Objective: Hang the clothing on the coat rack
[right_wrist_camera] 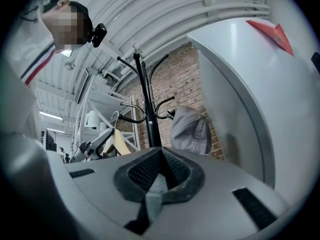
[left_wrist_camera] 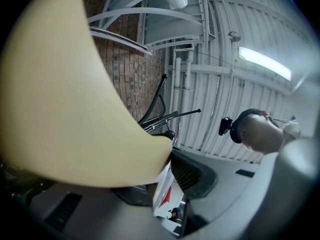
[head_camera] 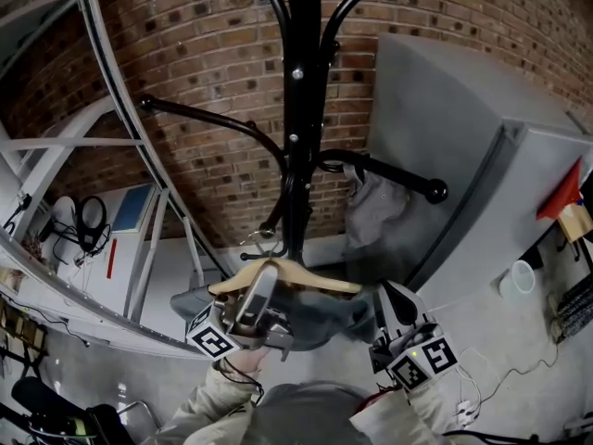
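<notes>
The rack [head_camera: 301,109] is seen in black against a wall [head_camera: 204,54] of red-brown brick with pale mortar. The hanger [head_camera: 320,282] is shown in pale wood, the clothing [head_camera: 324,321] in dark grey, and the cap [head_camera: 375,207] and cabinet [head_camera: 463,156] in lighter grey. Black-and-white squares are borne by the left cube [head_camera: 215,339] and right cube [head_camera: 424,360].

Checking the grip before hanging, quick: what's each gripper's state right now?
Left gripper: jaws closed on the wooden hanger.
Right gripper: jaws closed on a fold of the grey garment.
</notes>
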Available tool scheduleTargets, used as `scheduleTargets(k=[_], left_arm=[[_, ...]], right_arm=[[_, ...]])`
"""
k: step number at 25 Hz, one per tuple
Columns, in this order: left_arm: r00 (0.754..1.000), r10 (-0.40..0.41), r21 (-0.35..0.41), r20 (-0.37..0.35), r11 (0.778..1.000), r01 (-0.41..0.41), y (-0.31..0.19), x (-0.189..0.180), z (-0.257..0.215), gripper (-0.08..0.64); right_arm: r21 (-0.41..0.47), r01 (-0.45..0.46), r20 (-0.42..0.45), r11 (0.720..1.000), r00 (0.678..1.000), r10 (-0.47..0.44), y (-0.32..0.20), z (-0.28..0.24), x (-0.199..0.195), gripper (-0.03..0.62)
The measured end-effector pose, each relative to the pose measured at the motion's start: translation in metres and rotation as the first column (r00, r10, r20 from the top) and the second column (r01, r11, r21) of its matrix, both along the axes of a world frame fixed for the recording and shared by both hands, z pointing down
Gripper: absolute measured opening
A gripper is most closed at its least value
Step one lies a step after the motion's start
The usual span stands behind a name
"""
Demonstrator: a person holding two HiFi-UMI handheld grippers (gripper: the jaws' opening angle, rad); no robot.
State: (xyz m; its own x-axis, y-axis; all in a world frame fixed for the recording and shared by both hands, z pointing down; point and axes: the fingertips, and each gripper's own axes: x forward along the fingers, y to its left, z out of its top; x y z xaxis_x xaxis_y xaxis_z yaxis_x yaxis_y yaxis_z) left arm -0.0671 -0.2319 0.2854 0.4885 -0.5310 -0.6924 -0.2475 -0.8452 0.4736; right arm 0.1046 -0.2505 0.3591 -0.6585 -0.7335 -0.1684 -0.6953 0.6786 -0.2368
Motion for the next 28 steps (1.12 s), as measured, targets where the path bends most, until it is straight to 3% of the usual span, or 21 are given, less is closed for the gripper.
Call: scheduleTargets(k=[14,28], left_arm=[[1.0,0.018,-0.012,0.004,1.0,-0.018,-0.033,-0.001,0.009,0.11],[0.999,0.037,-0.037,-0.032,0.999,-0.038,-0.061,-0.001,0.019,0.11]], right_arm=[[0.014,-0.046,-0.01,0.999,0.999,0.046,-0.009,-0.002,0.007,0.023],[0.0,-0.029,-0.025,1.0,0.999,0.029,-0.02,0.005,-0.001,0.023]])
